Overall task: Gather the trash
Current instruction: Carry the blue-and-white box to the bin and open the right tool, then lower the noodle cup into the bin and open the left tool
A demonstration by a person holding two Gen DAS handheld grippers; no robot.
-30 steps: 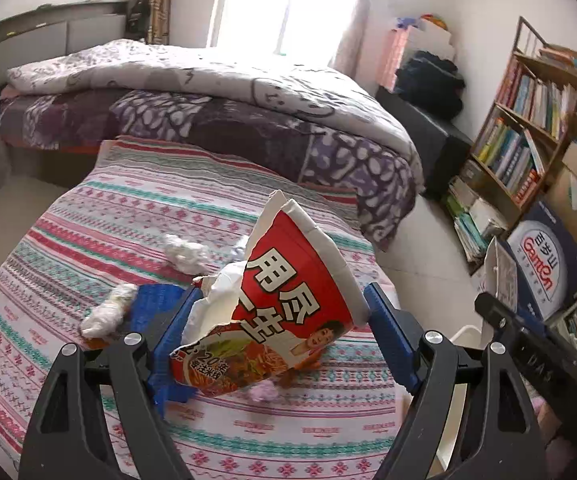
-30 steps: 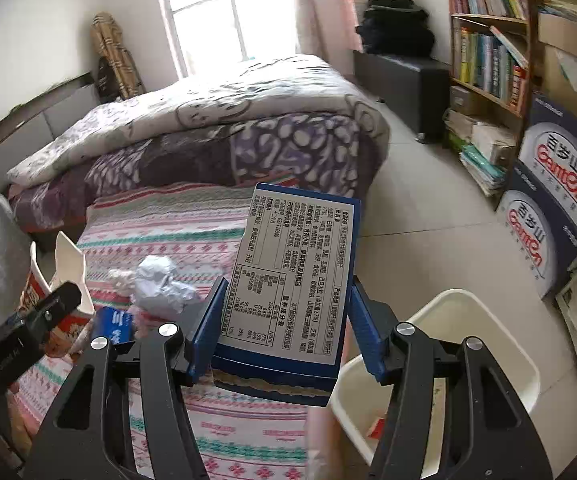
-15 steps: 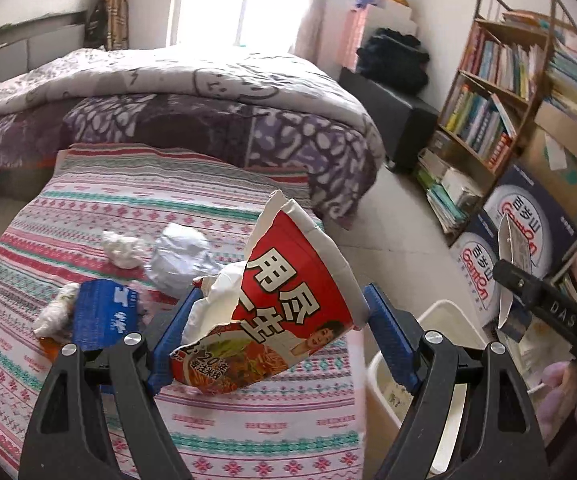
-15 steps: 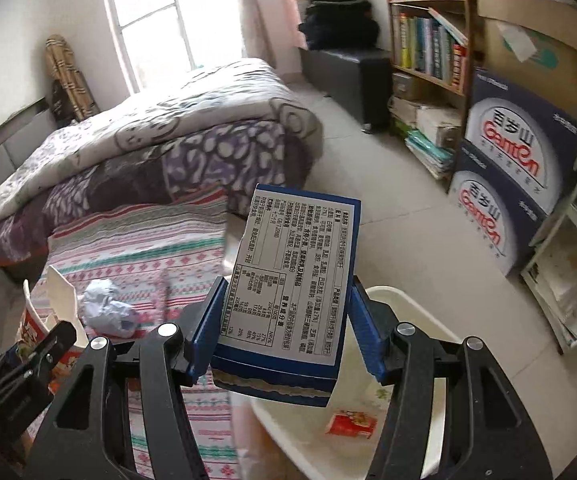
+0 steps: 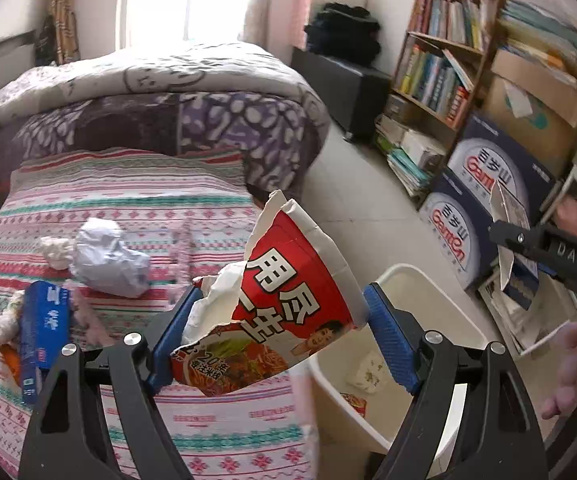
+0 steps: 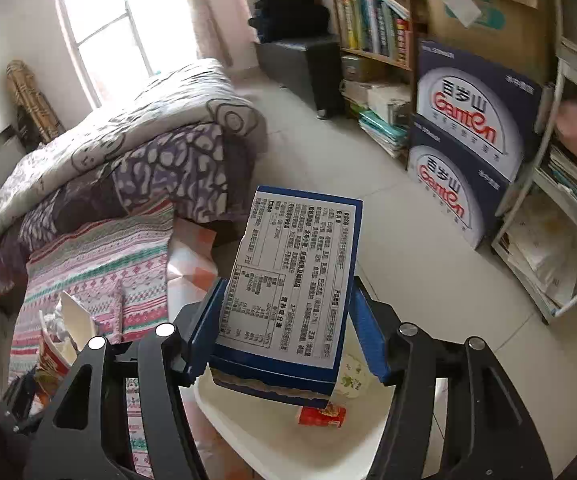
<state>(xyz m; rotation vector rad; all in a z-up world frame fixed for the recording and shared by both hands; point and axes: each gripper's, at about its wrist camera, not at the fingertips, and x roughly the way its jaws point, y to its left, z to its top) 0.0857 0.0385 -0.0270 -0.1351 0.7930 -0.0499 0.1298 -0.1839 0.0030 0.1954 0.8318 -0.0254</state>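
Left tongs (image 5: 276, 336) grip torn red noodle cup (image 5: 288, 300) beside white bin (image 5: 424, 280) | right tongs (image 6: 284, 332) clamp blue carton (image 6: 292, 288) right over it | bin: two wrappers | bed (image 5: 128, 208): crumpled paper (image 5: 108, 258), tissues, blue box (image 5: 42, 332) remain

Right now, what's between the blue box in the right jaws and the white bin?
Nothing but air: in the right wrist view the blue box hangs over the white bin, which holds a red wrapper.
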